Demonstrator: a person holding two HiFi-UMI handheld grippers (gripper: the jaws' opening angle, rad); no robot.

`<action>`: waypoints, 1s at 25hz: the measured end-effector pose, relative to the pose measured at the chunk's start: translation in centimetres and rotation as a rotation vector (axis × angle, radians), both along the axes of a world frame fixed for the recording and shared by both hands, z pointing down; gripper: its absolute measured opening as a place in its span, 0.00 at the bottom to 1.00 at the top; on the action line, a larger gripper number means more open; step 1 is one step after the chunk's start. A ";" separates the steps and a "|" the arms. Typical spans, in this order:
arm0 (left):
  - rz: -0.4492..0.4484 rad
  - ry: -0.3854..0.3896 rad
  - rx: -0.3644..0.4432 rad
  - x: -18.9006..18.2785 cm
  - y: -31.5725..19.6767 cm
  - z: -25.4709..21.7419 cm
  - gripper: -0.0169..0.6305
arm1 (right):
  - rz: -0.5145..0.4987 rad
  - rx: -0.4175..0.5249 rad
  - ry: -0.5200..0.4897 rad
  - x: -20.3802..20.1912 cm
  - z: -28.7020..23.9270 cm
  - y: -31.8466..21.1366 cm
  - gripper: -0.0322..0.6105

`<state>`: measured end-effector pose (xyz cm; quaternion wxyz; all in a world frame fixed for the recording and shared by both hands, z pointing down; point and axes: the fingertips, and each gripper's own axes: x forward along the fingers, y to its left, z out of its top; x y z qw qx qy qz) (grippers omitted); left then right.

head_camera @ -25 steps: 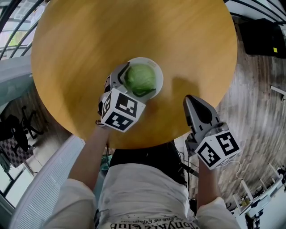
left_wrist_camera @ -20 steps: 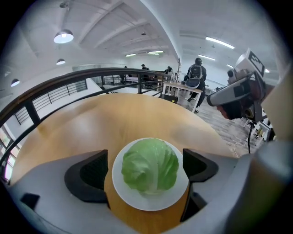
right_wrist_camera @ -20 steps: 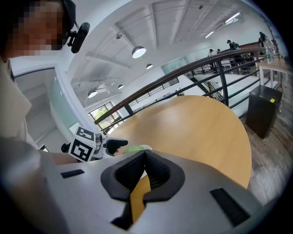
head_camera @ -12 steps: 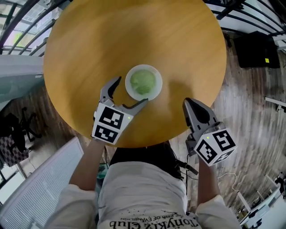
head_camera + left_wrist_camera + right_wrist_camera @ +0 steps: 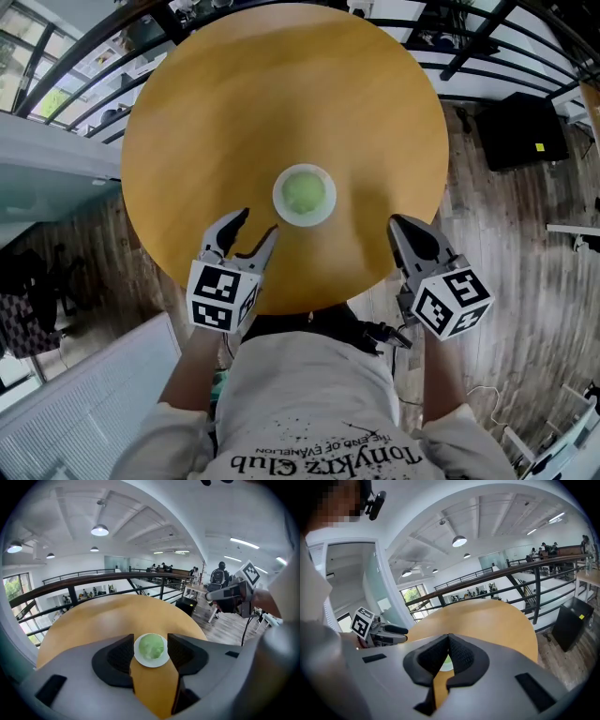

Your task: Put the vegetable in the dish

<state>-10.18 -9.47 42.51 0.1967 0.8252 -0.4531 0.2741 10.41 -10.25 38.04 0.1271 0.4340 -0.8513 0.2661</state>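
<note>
One green vegetable (image 5: 303, 192) in white dish (image 5: 304, 220)

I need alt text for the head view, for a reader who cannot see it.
A green vegetable sits in a small white dish on a round wooden table. The left tongs, empty and closing, point at the dish without touching it; the right tongs are shut.

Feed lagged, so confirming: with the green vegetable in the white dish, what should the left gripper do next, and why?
Probably just ease the left gripper back off the table and stop. The vegetable already lies in the dish, the gripper is apart from both, and its fingers are closing on nothing, so no regrasp seems needed.
</note>
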 end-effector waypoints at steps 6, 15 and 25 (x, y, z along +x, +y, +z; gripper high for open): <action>-0.058 0.042 0.041 -0.9 1.7 -2.9 0.19 | -0.006 0.031 0.010 -0.5 -2.2 1.1 0.07; -0.064 0.111 0.063 0.0 2.7 -5.1 0.06 | 0.020 0.065 0.019 -0.7 -4.5 0.5 0.08; -0.052 0.085 0.076 -0.1 2.7 -5.7 0.06 | -0.060 0.068 0.028 -2.4 -5.7 0.5 0.08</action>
